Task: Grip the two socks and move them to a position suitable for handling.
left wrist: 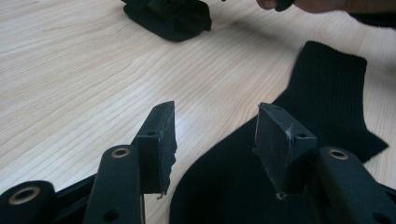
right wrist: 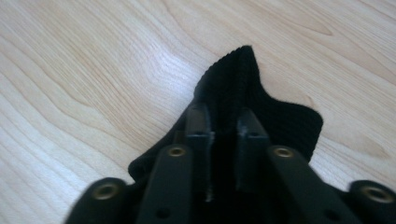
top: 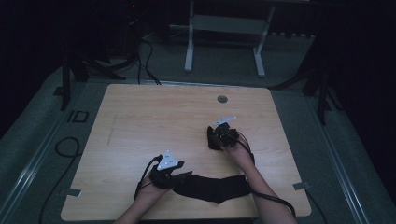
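Table (top: pixel 140 116) in high view: left gripper (top: pixel 180 176) at near edge beside flat sock (top: pixel 215 186); right gripper (top: pixel 215 139) mid-table on bunched sock (top: pixel 214 140). Left gripper view: jaws wide apart over flat sock (left wrist: pixel 322 102), nothing between them. Right gripper view: jaws narrow, pinching bunched sock (right wrist: pixel 238 79).

Flat sock's (left wrist: pixel 322 107) toe end under left hand-held gripper (left wrist: pixel 215 140), bunched sock (left wrist: pixel 170 16) cut by frame top.
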### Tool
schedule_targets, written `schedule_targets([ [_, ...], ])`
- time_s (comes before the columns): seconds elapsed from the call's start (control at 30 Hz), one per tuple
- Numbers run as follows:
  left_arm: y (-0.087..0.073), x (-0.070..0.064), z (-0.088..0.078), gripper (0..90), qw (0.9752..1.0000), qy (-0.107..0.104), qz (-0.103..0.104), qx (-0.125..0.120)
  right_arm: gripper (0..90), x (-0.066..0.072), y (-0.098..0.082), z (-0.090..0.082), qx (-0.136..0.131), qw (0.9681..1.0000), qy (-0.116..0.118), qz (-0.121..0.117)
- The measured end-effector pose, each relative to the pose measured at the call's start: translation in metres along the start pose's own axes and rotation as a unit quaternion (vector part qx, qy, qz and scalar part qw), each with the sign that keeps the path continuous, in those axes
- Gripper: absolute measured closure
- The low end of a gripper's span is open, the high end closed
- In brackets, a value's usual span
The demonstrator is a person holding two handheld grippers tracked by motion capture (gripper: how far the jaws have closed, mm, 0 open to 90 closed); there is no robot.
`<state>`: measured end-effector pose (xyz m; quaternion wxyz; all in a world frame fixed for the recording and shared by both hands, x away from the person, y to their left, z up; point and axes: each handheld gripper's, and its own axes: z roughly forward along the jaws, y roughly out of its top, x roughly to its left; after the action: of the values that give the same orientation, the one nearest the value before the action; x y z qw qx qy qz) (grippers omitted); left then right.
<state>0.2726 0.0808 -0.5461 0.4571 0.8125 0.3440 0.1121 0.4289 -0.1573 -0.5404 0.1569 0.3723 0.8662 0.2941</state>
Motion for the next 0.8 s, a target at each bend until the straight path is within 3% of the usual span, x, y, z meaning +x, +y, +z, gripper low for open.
schedule_targets([
  [0.17,0.007,-0.003,0.002,44.5,1.0000,0.000,0.004,-0.009,83.5,0.011,0.004,-0.019,-0.030,0.9993,0.022,0.005],
  [0.27,0.018,-0.008,0.002,42.1,0.9993,0.013,0.006,-0.034,83.6,0.027,0.010,-0.043,-0.071,0.9965,0.042,0.011],
  [0.33,0.023,-0.012,0.000,41.3,0.9982,0.024,0.015,-0.053,83.6,0.035,0.013,-0.053,-0.086,0.9943,0.061,0.015],
  [0.5,0.037,-0.025,0.000,36.5,0.9938,0.063,0.036,-0.084,83.5,0.055,0.019,-0.069,-0.108,0.9914,0.074,0.013],
  [0.63,0.045,-0.029,0.007,33.0,0.9918,0.093,0.038,-0.080,83.5,0.066,0.021,-0.075,-0.115,0.9886,0.094,0.020],
  [0.73,0.048,-0.028,0.015,32.9,0.9894,0.127,0.040,-0.059,83.5,0.072,0.022,-0.076,-0.116,0.9883,0.098,0.015],
  [0.8,0.049,-0.026,0.017,39.0,0.9872,0.146,0.041,-0.051,83.5,0.074,0.023,-0.076,-0.114,0.9878,0.105,0.016],
])
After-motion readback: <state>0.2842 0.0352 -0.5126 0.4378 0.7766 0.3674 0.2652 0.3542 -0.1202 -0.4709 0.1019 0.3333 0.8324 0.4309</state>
